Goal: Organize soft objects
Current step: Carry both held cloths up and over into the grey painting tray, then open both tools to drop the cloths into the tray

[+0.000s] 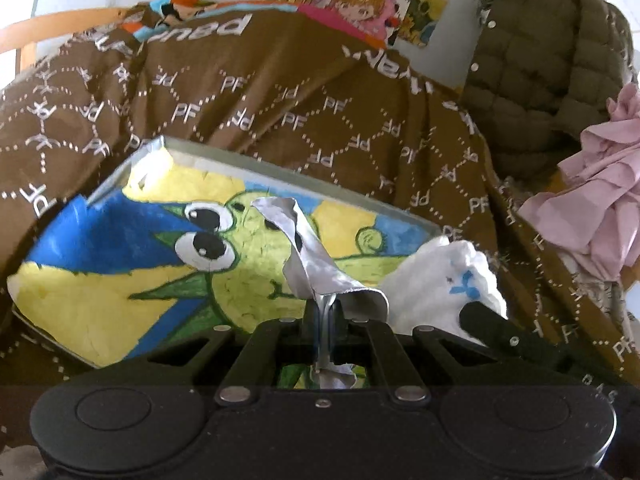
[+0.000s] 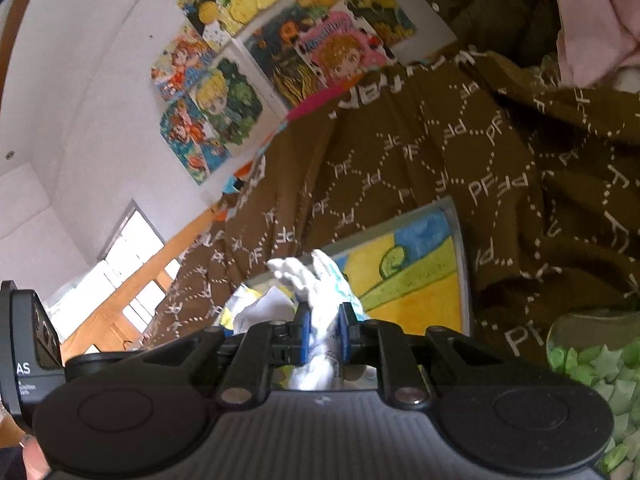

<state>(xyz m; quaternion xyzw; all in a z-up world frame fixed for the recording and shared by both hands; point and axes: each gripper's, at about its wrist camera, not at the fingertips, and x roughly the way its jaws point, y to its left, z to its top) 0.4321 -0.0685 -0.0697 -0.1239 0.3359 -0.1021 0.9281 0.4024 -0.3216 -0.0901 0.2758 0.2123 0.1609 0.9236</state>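
Left gripper [image 1: 325, 312] is clamped tight on a thin grey cloth strip [image 1: 304, 248]; right gripper [image 2: 323, 328] stands narrow, pinching a bunched white cloth [image 2: 320, 280]. Both pieces hang over the painted cartoon board [image 1: 120, 280] lying on the brown PF-patterned blanket [image 1: 280, 112]. Judged mid-task: neither item is set down, and the pink garment [image 1: 600, 200] and olive quilted jacket [image 1: 540, 60] lie unsorted at right.
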